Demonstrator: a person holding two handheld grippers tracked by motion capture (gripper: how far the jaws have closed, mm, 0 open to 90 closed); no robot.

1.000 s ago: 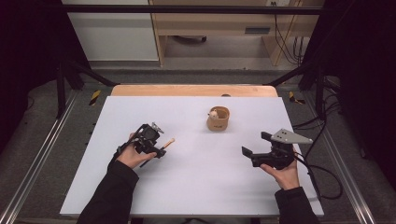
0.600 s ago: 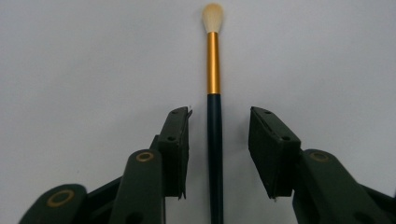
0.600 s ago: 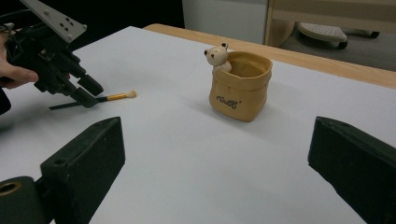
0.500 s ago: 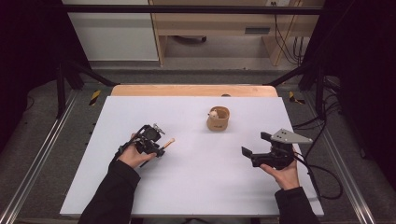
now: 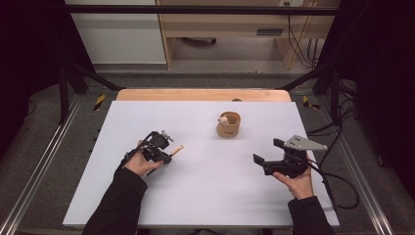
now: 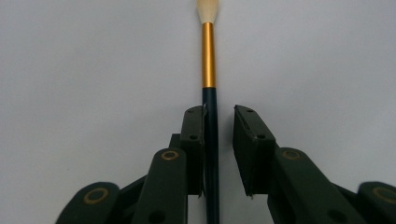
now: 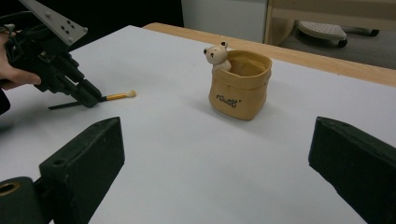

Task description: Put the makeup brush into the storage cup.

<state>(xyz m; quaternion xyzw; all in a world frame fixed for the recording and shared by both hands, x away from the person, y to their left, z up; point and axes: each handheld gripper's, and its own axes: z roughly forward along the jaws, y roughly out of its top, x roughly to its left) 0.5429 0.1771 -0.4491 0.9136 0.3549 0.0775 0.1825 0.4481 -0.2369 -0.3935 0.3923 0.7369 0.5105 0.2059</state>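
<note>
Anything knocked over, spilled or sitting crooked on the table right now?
Nothing stands out. The bear pot stands upright on the white table. The brush lies flat between the left gripper jaws, which have just been closing, a gap still showing on one side. The right gripper is open.

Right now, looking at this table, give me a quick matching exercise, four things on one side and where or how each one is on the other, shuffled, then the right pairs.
Things:
1. brush
2. bear pot
3. left gripper
4. right gripper

States:
A. jaws wide apart, nothing between them
B. lying flat on the white table, pale tip pointing away from the hand
C. standing upright near the far edge, a small bear at its rim
D. jaws have just been closing around a dark handle, a gap left on one side

Pairs: 1-B, 2-C, 3-D, 4-A
</note>
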